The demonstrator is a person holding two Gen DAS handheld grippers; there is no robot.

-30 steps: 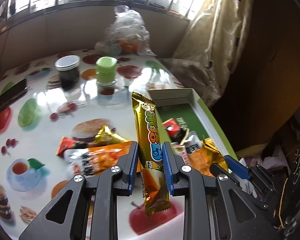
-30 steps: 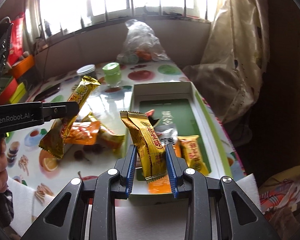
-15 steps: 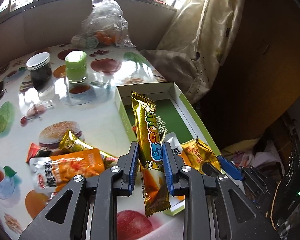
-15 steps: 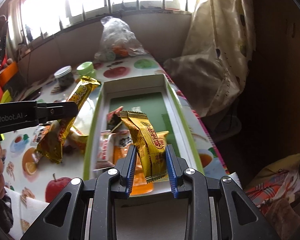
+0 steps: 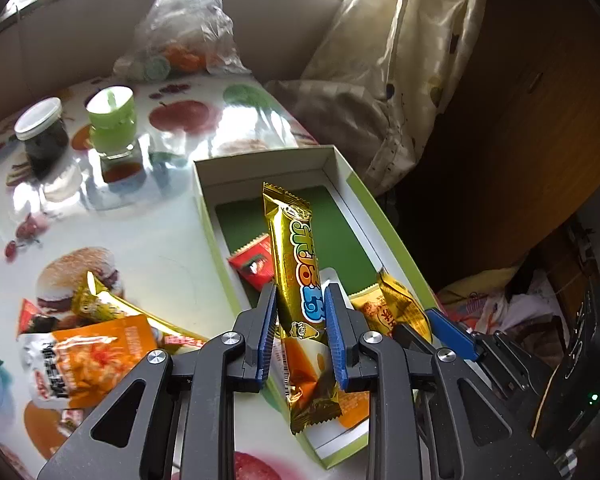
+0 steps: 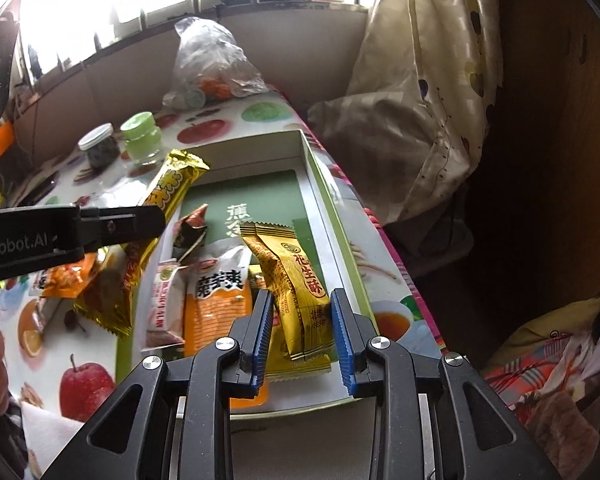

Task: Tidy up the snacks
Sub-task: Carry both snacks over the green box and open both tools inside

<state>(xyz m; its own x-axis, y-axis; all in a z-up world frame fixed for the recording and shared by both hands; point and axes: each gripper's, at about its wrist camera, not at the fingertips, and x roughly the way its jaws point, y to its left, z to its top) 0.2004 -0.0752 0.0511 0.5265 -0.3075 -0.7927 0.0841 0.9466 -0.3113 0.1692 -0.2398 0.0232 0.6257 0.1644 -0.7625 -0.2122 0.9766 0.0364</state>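
Your right gripper (image 6: 300, 332) has just let go — its jaws, pinched on the yellow peanut-crisp packet (image 6: 296, 292) half a second ago, now stand apart, and the packet seems to rest loose between them on the snacks in the lower part of the box (image 6: 324, 216). That packet looks delivered, so you can pull back.

Your left gripper (image 5: 300, 332) is still clamped on the long gold bar (image 5: 300, 280), now above the box at centre frame rather than the table. The bar is glossy and slightly crumpled at the bottom end. More packets (image 5: 88, 352) wait at lower left, outside the box.
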